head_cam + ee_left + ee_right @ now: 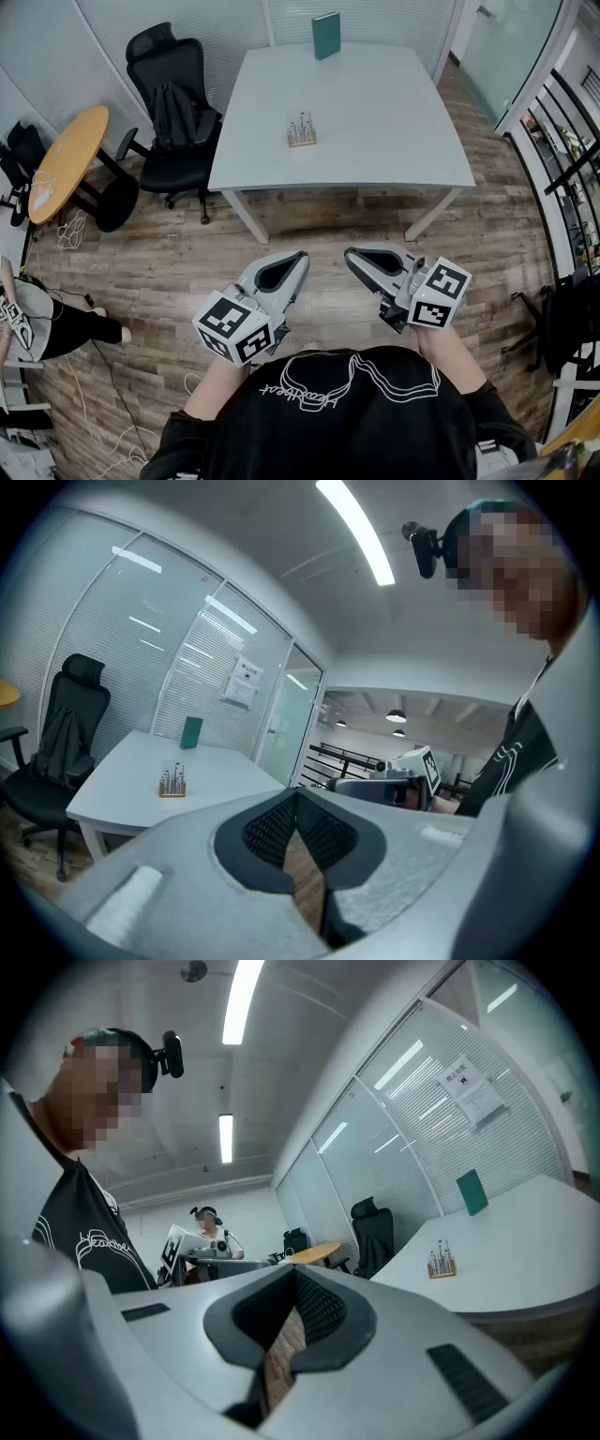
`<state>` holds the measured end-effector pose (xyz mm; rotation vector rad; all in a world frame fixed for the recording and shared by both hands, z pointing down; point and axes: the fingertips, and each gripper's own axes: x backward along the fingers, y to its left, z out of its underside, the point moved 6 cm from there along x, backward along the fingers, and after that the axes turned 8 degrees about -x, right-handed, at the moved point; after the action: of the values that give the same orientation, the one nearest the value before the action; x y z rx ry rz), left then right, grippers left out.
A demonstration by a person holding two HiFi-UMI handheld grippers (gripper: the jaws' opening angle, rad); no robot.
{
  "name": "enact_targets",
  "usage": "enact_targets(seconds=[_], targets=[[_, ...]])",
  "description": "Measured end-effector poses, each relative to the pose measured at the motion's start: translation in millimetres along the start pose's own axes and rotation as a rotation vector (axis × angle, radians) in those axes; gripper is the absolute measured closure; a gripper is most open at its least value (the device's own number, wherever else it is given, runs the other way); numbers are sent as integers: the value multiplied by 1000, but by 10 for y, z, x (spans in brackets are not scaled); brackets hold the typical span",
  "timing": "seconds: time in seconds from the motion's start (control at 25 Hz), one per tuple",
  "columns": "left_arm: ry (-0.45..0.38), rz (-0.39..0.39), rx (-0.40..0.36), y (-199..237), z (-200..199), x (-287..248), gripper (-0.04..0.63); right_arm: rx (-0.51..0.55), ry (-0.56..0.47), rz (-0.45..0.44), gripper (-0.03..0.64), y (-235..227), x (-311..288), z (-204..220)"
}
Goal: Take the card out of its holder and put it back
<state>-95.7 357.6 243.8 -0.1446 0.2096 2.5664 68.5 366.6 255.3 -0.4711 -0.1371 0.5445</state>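
Wood floor lies between the person and the white table, so both tools are well short of it. The left tool and right tool are closed and empty. What looks like the green card stands upright at the table's far edge, straight ahead beyond a small rack, and neither hand is nearer.

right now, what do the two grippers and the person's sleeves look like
The left gripper and right gripper are both light grey, with tapered jaws lined with black ribbed pads. Each carries a white cube printed with black square markers. No cables show. The person wears a black short-sleeved T-shirt with a white line print.
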Motion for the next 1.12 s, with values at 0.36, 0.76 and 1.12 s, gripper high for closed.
enact_targets(seconds=[0.36,0.76,1.12], targets=[[-7,30,18,201,55,246,581,-11,-2,7,609,178,-312,104],[-32,40,-2,412,53,530,581,12,-51,18,607,374,-532,146],[-24,18,-7,717,71,347,581,22,-63,11,607,65,-675,44]])
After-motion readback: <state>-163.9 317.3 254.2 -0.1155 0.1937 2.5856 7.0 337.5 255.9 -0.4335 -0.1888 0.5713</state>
